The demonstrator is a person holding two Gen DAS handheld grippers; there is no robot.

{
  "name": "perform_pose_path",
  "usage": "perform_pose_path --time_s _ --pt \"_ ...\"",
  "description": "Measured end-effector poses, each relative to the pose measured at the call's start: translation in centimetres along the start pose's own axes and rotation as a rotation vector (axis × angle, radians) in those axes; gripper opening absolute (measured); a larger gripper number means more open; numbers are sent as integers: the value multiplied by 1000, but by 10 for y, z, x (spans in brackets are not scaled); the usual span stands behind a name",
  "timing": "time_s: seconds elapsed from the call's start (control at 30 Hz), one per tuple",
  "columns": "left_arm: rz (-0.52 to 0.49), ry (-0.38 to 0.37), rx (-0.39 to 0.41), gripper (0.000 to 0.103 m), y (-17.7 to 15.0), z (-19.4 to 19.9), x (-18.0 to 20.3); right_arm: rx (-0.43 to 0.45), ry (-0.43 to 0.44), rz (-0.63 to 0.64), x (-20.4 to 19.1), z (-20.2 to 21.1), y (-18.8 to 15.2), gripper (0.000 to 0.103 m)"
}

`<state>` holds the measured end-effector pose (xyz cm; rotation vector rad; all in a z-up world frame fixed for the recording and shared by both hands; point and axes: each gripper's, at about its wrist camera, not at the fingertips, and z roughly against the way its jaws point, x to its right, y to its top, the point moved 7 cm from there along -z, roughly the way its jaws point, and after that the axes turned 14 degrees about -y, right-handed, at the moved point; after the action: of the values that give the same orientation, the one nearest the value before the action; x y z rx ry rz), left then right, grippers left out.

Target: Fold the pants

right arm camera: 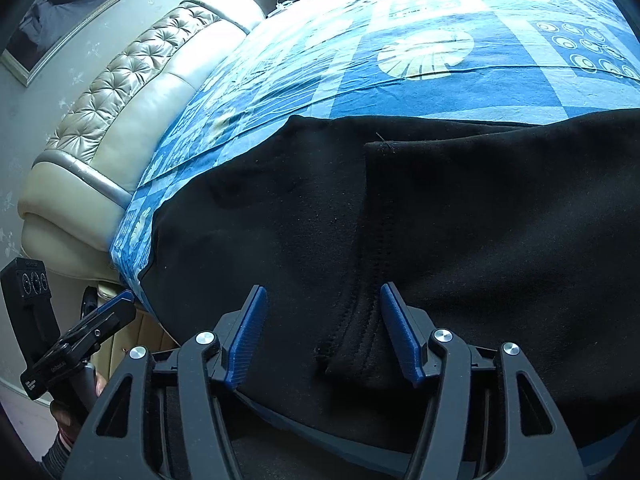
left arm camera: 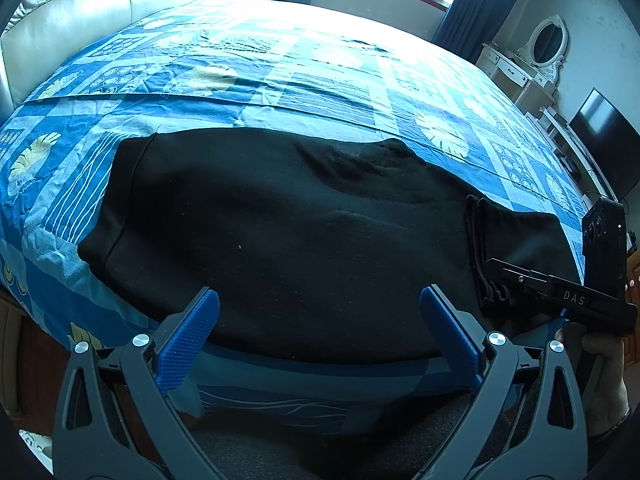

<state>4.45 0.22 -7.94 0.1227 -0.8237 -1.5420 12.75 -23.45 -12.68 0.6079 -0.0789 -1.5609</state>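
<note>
The black pants (right arm camera: 460,220) lie broadside along the bed (left arm camera: 280,72) edge; their folded hem sits, apparently loose, between the open right tool (right arm camera: 322,334), nearer than the open, empty left tool (left arm camera: 320,322).

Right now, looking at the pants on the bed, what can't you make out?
- Black pants, left wrist view: near edge hidden behind the left gripper.
- Pants, right wrist view: right end cut off by the frame edge.
- Layers under the folded hem, between the right gripper fingers: too dark to count.
- Bedsheet far end: washed out by window glare.
</note>
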Motion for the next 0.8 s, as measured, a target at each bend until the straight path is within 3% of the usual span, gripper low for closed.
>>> perform_pose_path --time_s 0.57,0.7,0.8 --pt "-5 15 -1 100 1 -2 -4 29 48 -17 1 11 2 65" --pt "-4 15 0 100 2 -1 -6 118 163 -21 7 54 17 65" --pt "1 15 -1 100 1 -1 -8 238 200 -53 40 103 42 69"
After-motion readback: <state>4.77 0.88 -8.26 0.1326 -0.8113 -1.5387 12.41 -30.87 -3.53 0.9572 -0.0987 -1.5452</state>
